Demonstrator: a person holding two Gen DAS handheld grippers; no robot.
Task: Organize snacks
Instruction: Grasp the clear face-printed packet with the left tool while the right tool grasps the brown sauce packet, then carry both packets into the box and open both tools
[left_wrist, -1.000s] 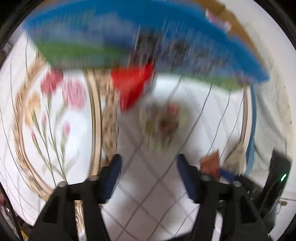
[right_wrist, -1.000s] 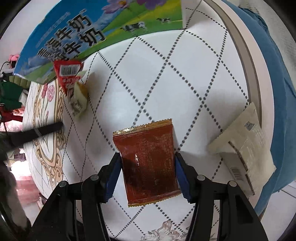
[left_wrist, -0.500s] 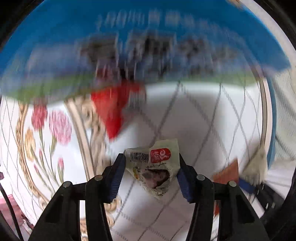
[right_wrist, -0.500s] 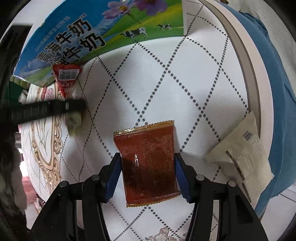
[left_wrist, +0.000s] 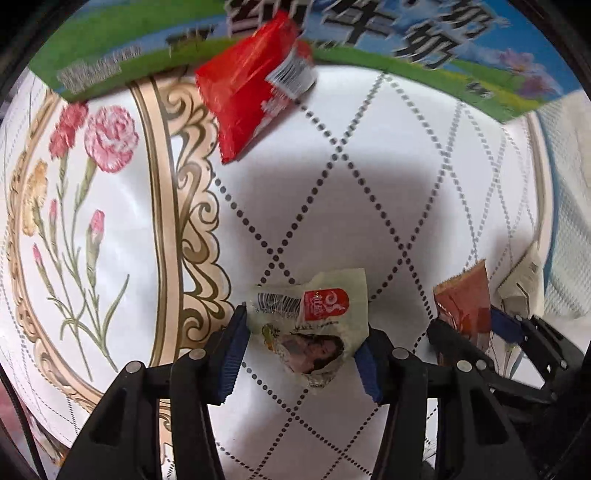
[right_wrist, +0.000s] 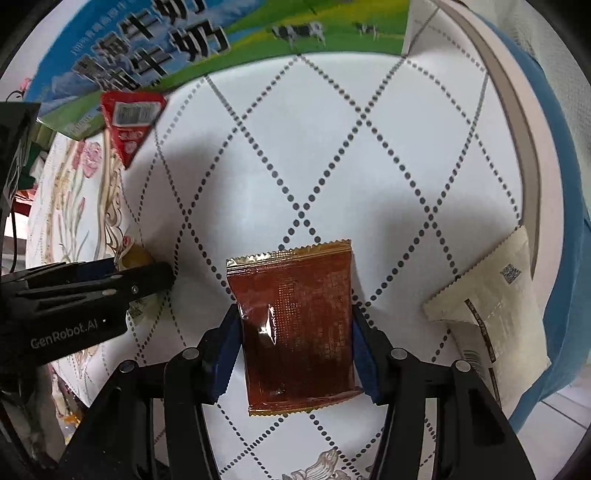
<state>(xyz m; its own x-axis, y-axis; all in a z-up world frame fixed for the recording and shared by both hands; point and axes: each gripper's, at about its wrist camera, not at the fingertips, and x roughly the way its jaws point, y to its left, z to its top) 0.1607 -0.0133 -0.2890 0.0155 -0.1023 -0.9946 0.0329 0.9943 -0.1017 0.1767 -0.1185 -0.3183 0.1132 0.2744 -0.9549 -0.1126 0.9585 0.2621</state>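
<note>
My left gripper (left_wrist: 301, 354) is shut on a small crumpled pale snack packet (left_wrist: 314, 325) with a red logo, low over the white quilted tablecloth (left_wrist: 332, 206). My right gripper (right_wrist: 295, 354) is shut on a flat brown snack packet (right_wrist: 295, 325), pressed between both blue pads. The left gripper also shows in the right wrist view (right_wrist: 110, 280), to the left of the brown packet. A red packet (left_wrist: 251, 85) lies against the blue and green milk carton box (left_wrist: 424, 44) at the far side.
A cream packet (right_wrist: 491, 306) lies at the table's right edge, partly over the rim. A blue cloth (right_wrist: 561, 184) hangs beyond that edge. A floral panel with a gold border (left_wrist: 92, 184) covers the table's left part.
My left gripper came down around the pale packet and closed on it. The right gripper stayed on the brown packet, nearly still.
</note>
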